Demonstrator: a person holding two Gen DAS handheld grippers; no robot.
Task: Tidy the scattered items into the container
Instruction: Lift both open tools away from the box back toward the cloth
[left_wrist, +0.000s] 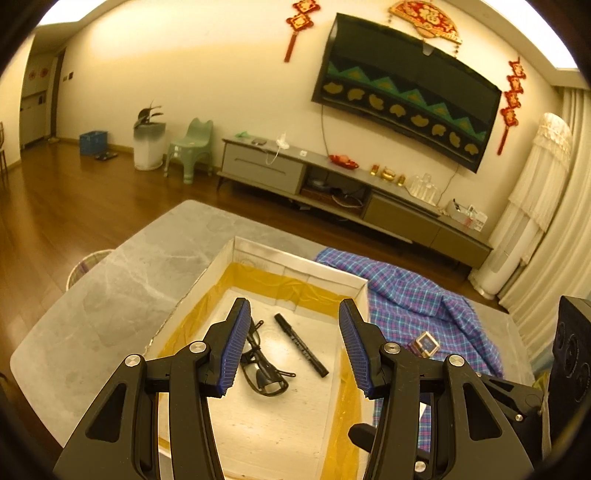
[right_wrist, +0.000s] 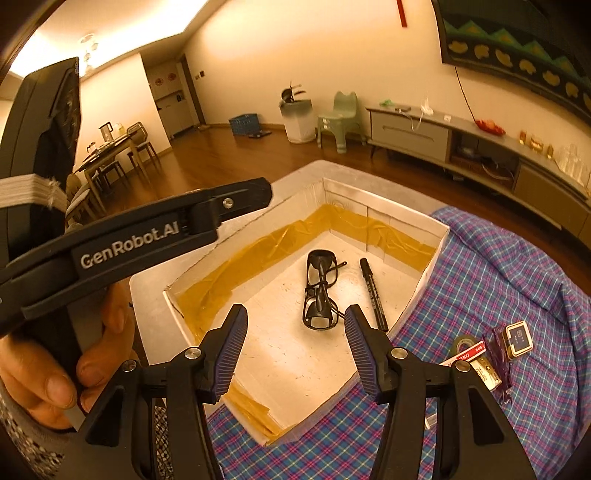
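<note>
A white box (left_wrist: 303, 266) (right_wrist: 436, 225) lined with yellow tape stands on the grey table. Inside lie black glasses (left_wrist: 264, 369) (right_wrist: 320, 291) and a black marker (left_wrist: 301, 345) (right_wrist: 373, 293). My left gripper (left_wrist: 293, 345) is open and empty above the box. My right gripper (right_wrist: 295, 345) is open and empty over the box's near side. On the plaid cloth (right_wrist: 498, 266) (left_wrist: 406, 295) to the right lie a small square blue-faced box (right_wrist: 519, 338) (left_wrist: 426, 343), a tape roll (right_wrist: 463, 343), a red-labelled packet (right_wrist: 469, 355) and a purple item (right_wrist: 496, 345).
The left gripper's handle and the person's hand (right_wrist: 48, 384) fill the left of the right wrist view. A TV cabinet (left_wrist: 332, 184) stands beyond the table across the wooden floor. A wire basket (left_wrist: 85, 266) stands by the table's left edge.
</note>
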